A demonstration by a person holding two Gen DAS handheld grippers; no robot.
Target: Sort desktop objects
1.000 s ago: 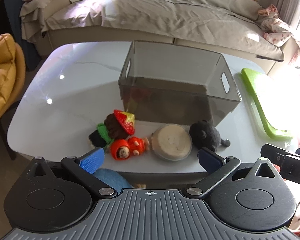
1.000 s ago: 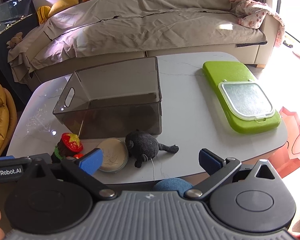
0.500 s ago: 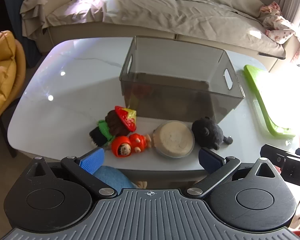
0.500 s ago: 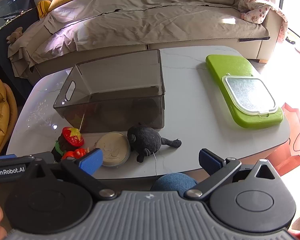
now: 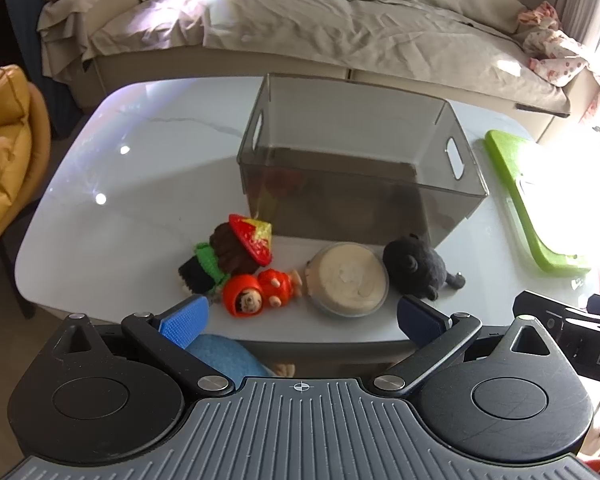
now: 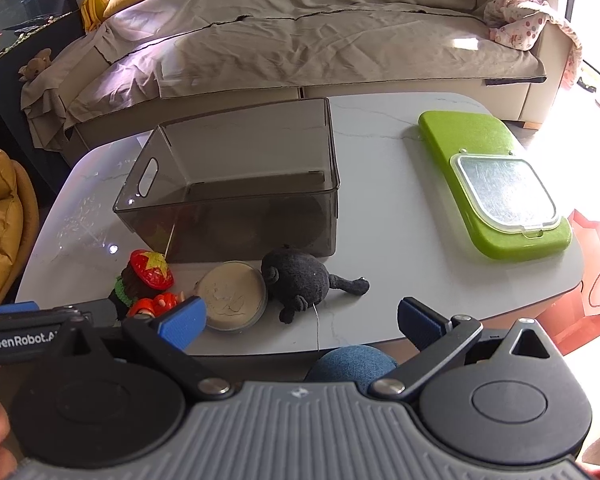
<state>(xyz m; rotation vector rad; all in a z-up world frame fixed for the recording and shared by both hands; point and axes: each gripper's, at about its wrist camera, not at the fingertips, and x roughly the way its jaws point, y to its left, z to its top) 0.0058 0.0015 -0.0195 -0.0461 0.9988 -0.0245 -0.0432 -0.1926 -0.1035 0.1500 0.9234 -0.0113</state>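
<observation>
2 grippers, left gripper (image 5: 299, 314) and right gripper (image 6: 301, 316), spread wide, empty, toys (image 5: 256, 272) near table edge (image 5: 320, 342), beside bin (image 5: 356, 176)

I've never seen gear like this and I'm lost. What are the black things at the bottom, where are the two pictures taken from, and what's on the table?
Each picture comes from a camera on a hand-held gripper, one per hand, looking along its blue-tipped fingers. The left gripper and right gripper are both open, holding nothing. On the white table stand an empty smoky bin and a green box; in front of the bin lie a red-hat doll, an orange figurine, a round lidded tub and a black plush.
</observation>
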